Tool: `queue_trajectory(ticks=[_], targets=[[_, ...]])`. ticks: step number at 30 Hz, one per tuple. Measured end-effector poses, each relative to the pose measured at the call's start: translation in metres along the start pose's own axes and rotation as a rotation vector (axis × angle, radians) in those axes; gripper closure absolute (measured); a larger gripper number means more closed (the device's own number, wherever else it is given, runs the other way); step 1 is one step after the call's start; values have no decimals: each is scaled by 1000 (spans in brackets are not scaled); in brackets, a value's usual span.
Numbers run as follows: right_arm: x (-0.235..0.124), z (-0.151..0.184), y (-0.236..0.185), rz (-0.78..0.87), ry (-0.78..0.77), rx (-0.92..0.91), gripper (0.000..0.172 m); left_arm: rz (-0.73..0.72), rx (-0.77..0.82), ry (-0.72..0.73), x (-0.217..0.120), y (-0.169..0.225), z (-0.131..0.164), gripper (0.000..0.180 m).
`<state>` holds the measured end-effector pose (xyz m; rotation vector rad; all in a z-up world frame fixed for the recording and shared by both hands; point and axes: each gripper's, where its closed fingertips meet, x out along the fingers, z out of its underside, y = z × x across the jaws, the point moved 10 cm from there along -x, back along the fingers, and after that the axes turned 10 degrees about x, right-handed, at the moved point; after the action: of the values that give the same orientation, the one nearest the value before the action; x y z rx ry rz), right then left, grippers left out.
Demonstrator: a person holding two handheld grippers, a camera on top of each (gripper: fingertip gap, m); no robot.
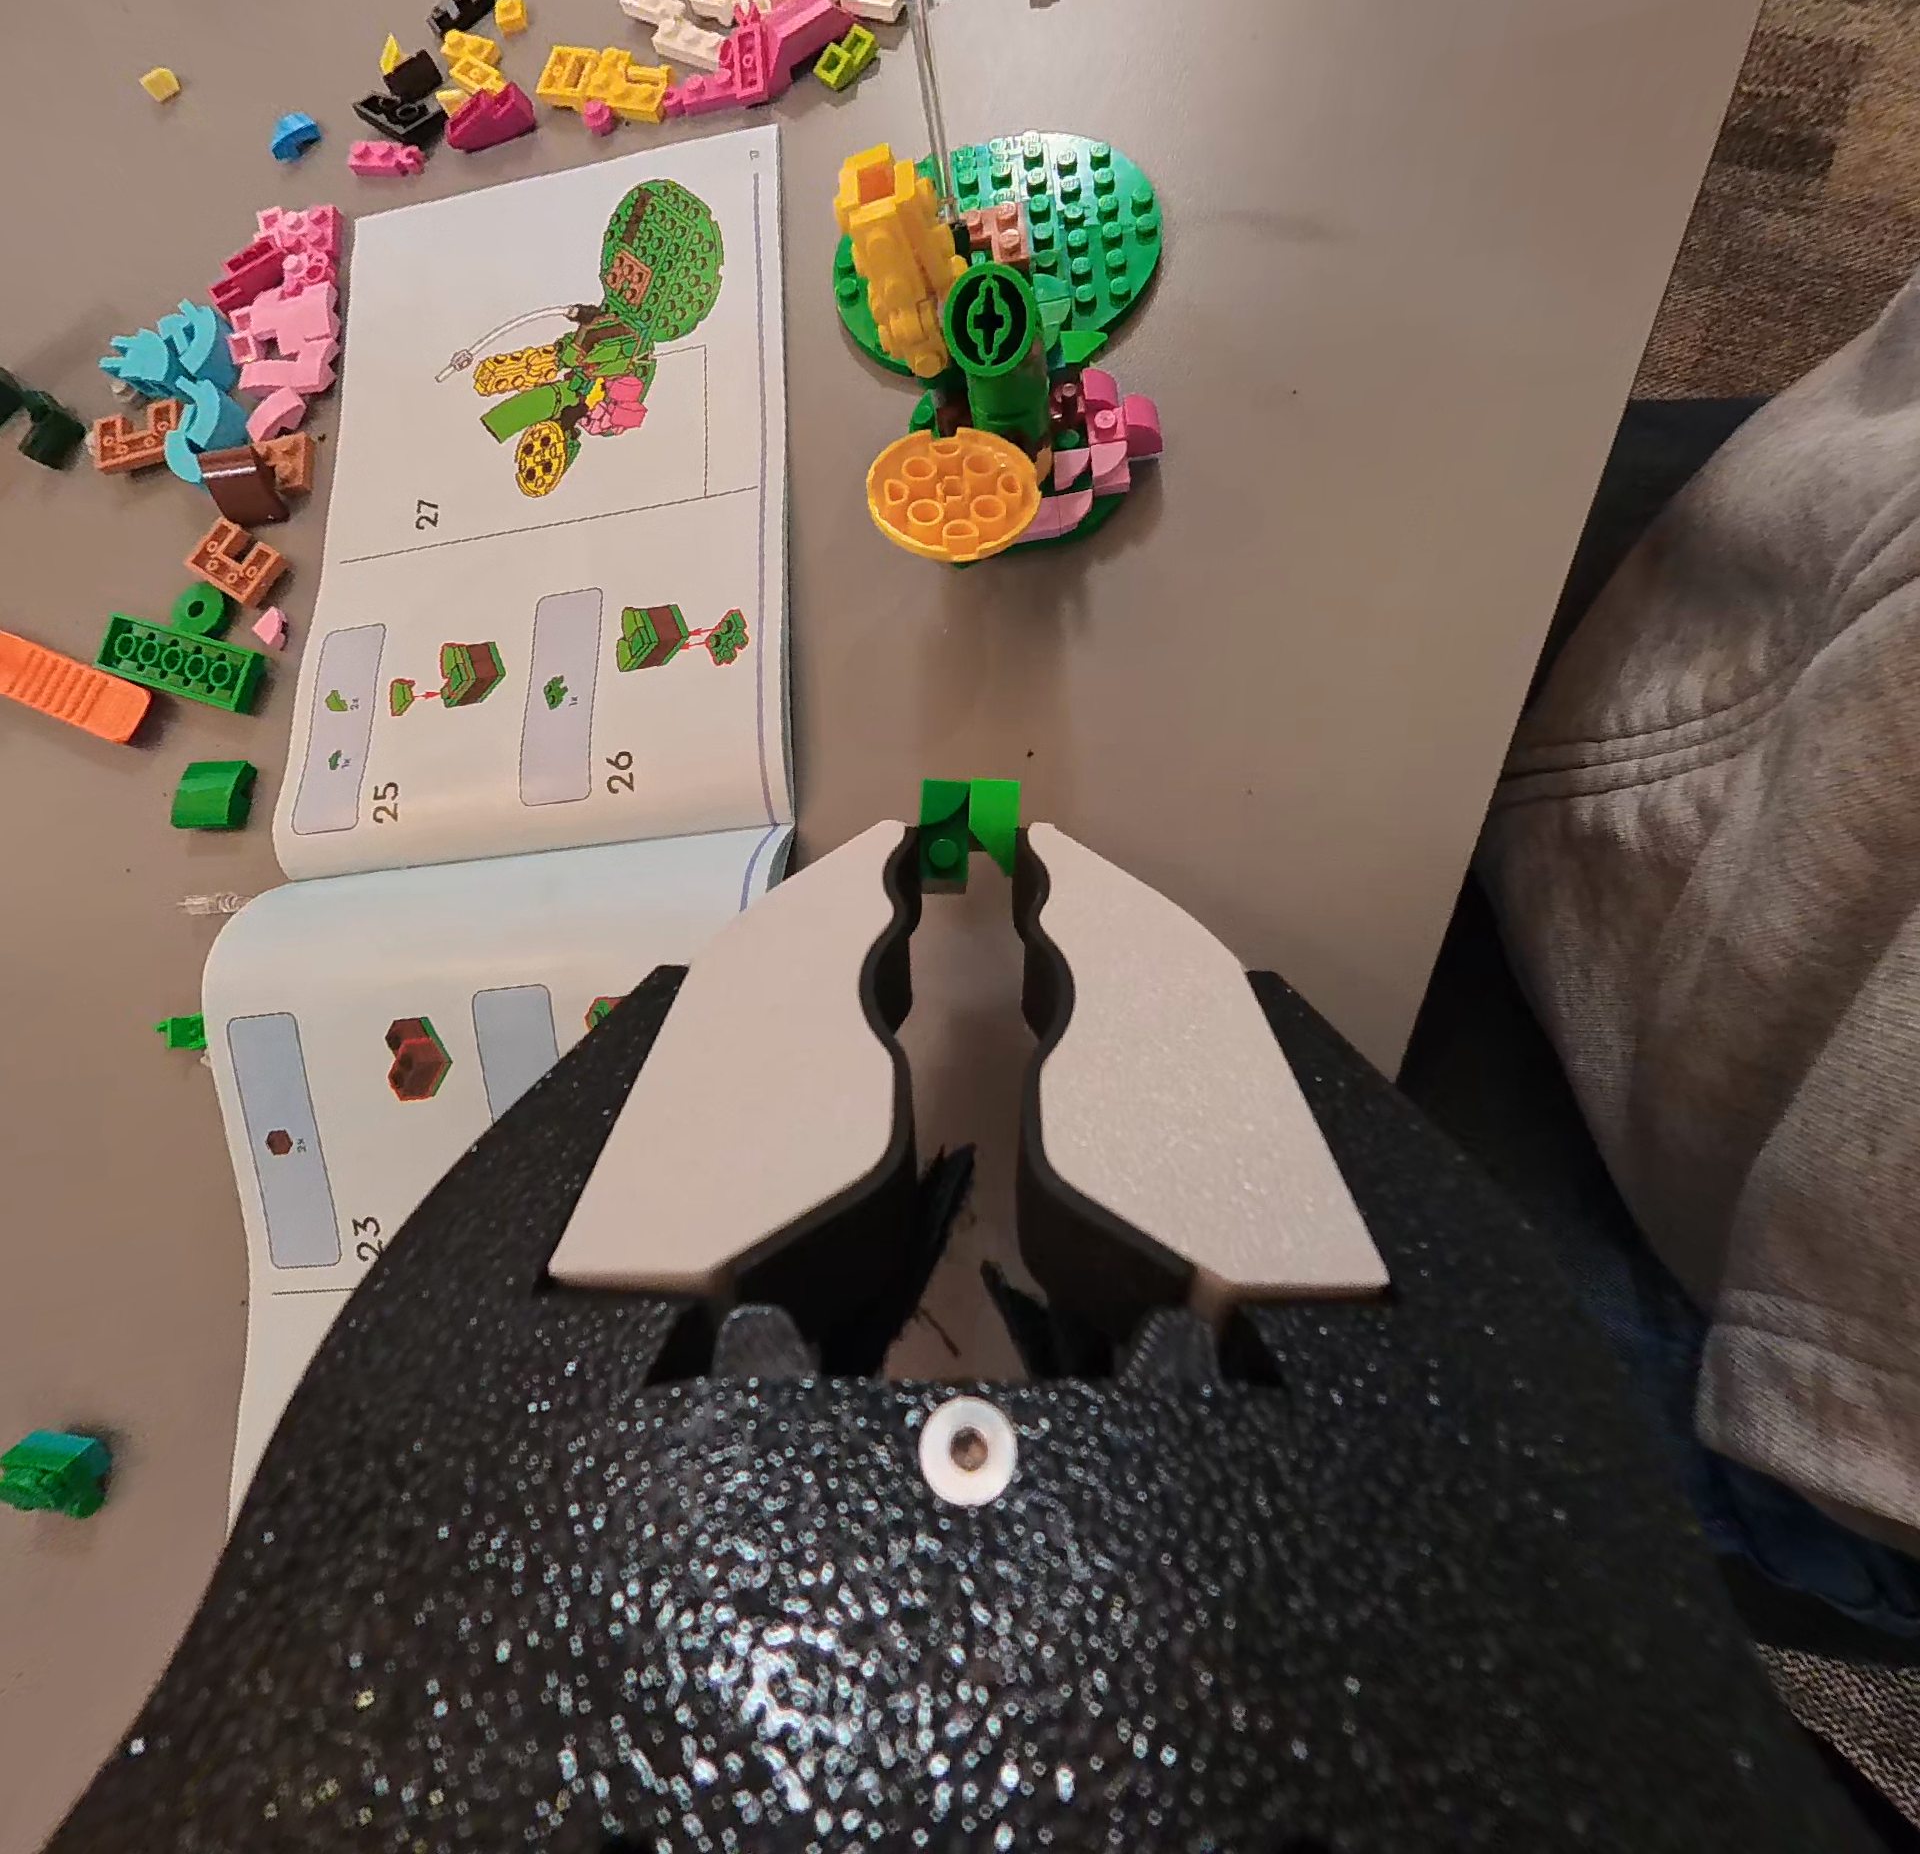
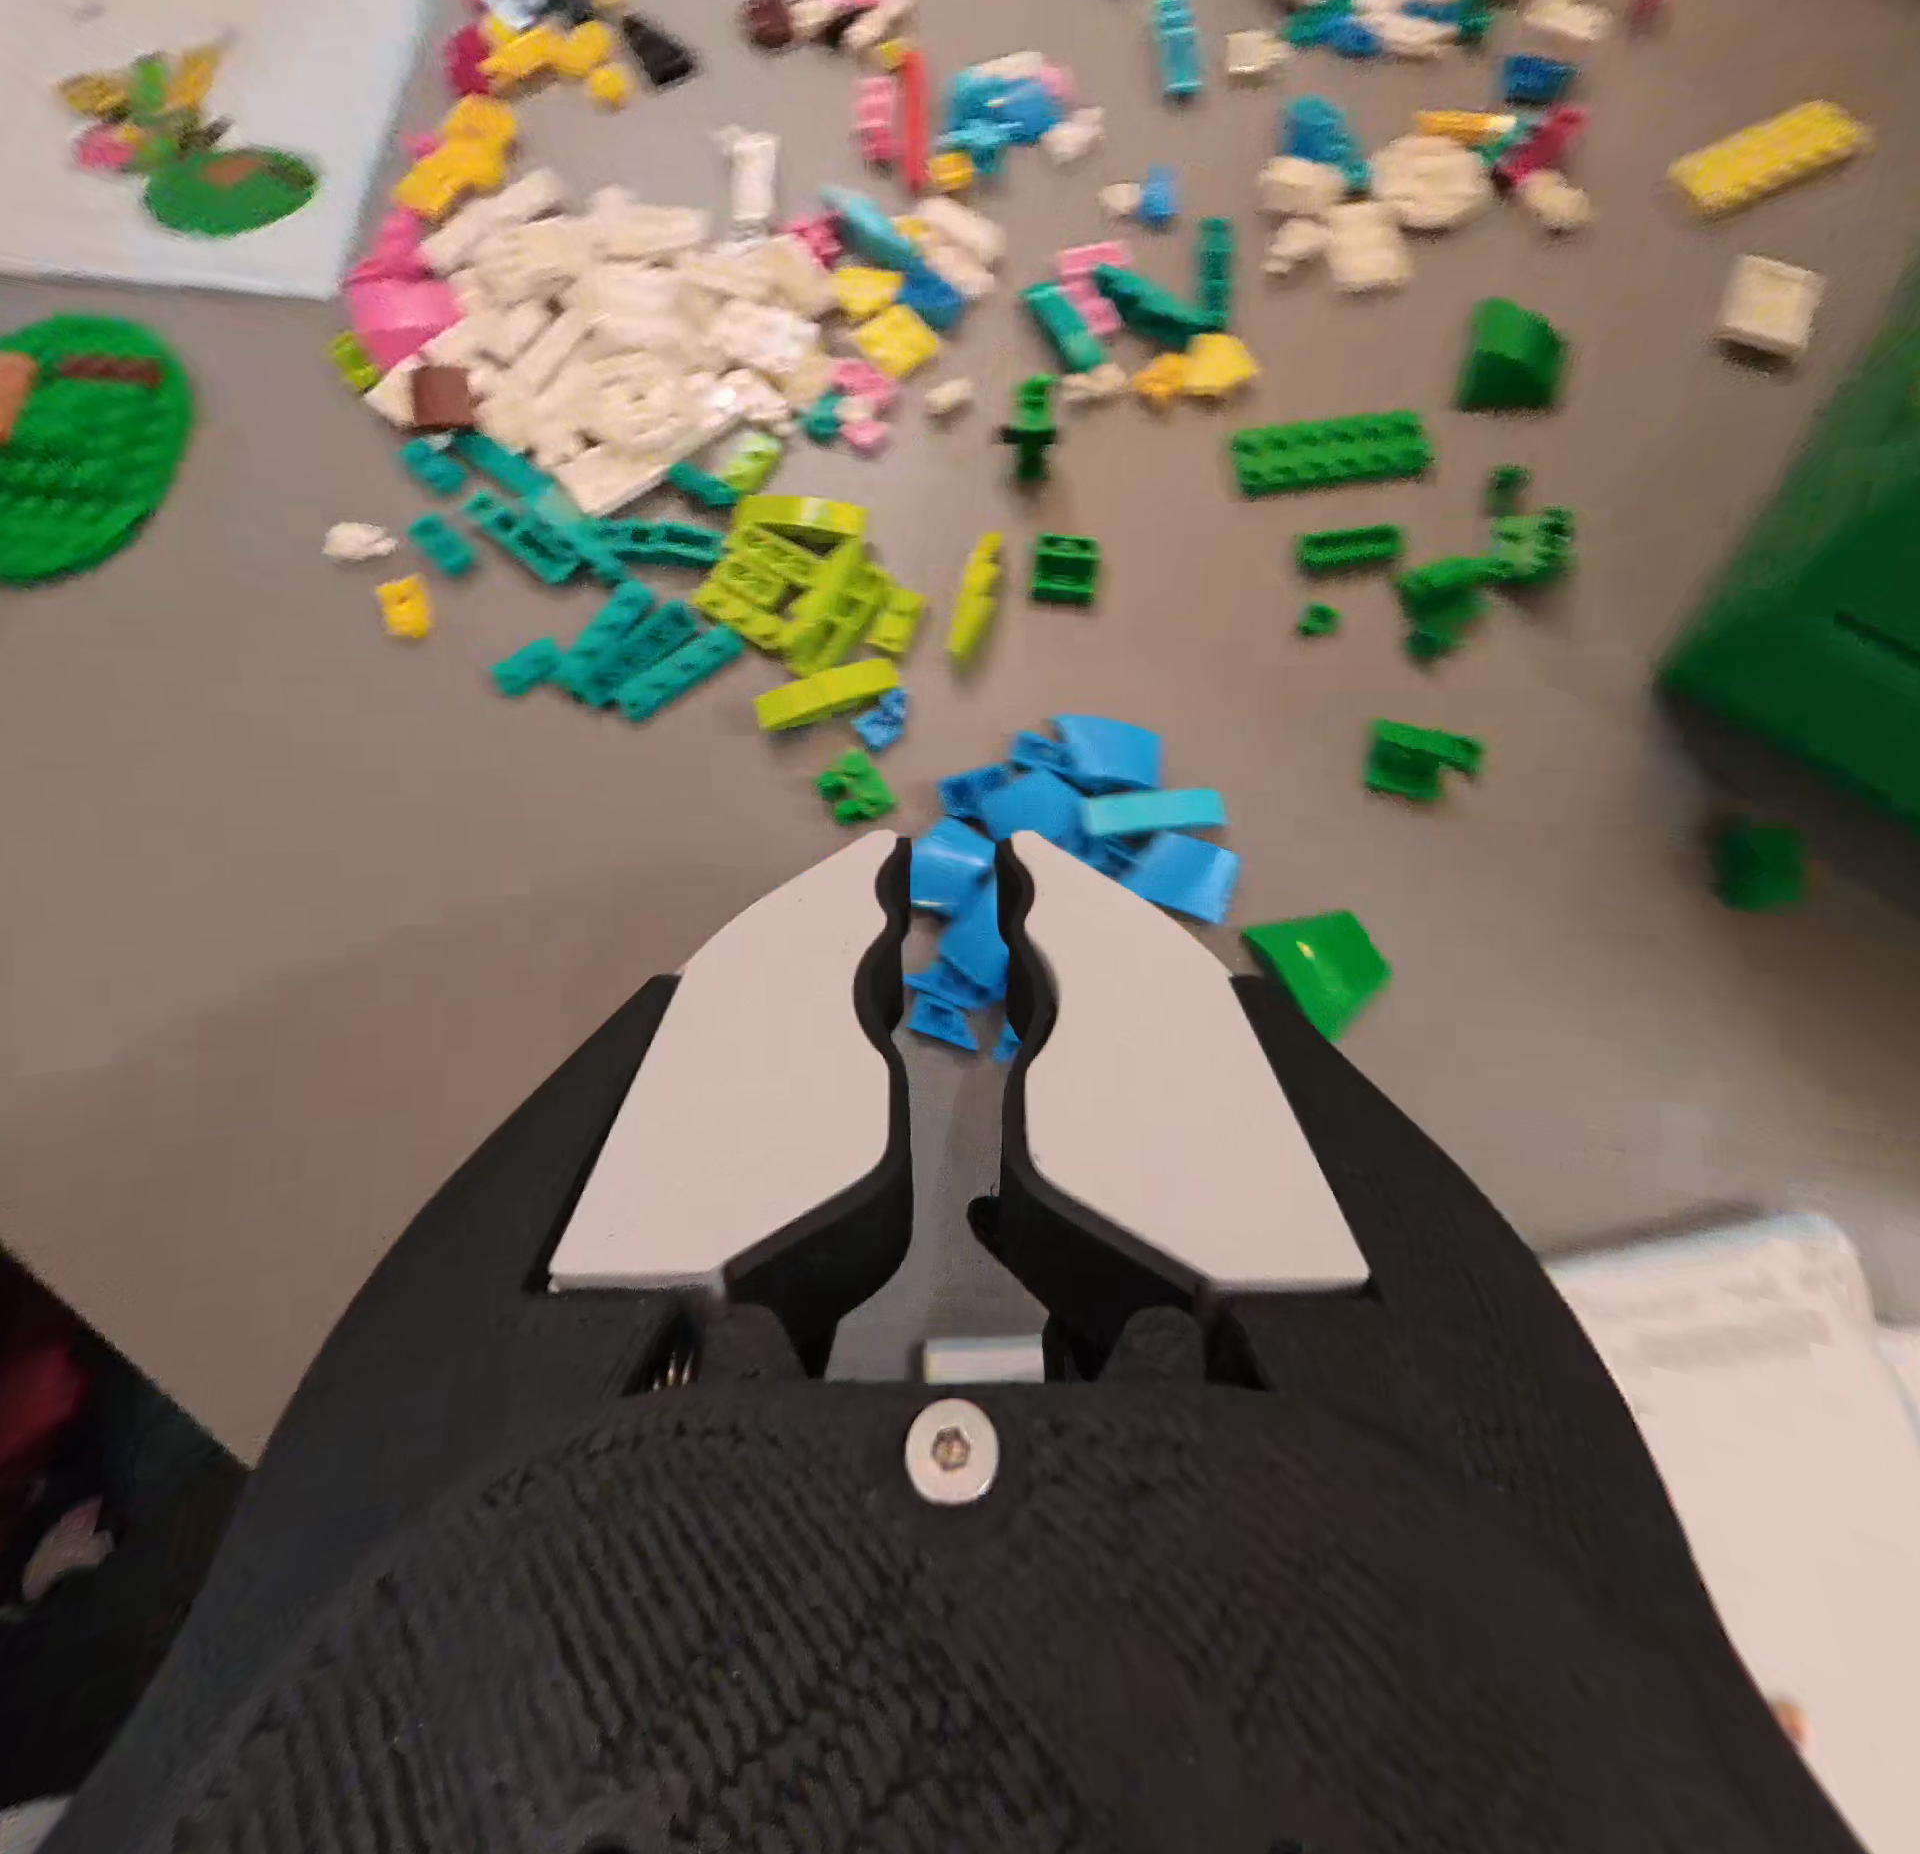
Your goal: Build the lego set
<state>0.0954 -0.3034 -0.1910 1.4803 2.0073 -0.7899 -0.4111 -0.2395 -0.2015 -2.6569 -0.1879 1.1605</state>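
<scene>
While left tool (image 1: 968,848) grips green piece (image 1: 966,817) near table edge (image 1: 1558,578), right tool (image 2: 954,859) pinches blue piece (image 2: 951,869).

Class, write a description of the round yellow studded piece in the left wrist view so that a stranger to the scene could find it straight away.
Start at the open instruction booklet on the grey table; just right of it stands a brick model on a round green base. The yellow disc sits at the model's near end, below a green column and beside pink petals. It alone is round, yellow and studded.
</scene>
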Motion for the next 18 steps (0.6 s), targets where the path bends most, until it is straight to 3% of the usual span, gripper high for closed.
queue_trajectory(ticks=[14, 18], targets=[[42, -8, -14, -52, -230, -110, 148, -4, -2, 12, -5, 0, -1, 164], [41, -8, -14, -48, -237, -104, 159, -6, 0, 13, -5, 0, -1, 164]])
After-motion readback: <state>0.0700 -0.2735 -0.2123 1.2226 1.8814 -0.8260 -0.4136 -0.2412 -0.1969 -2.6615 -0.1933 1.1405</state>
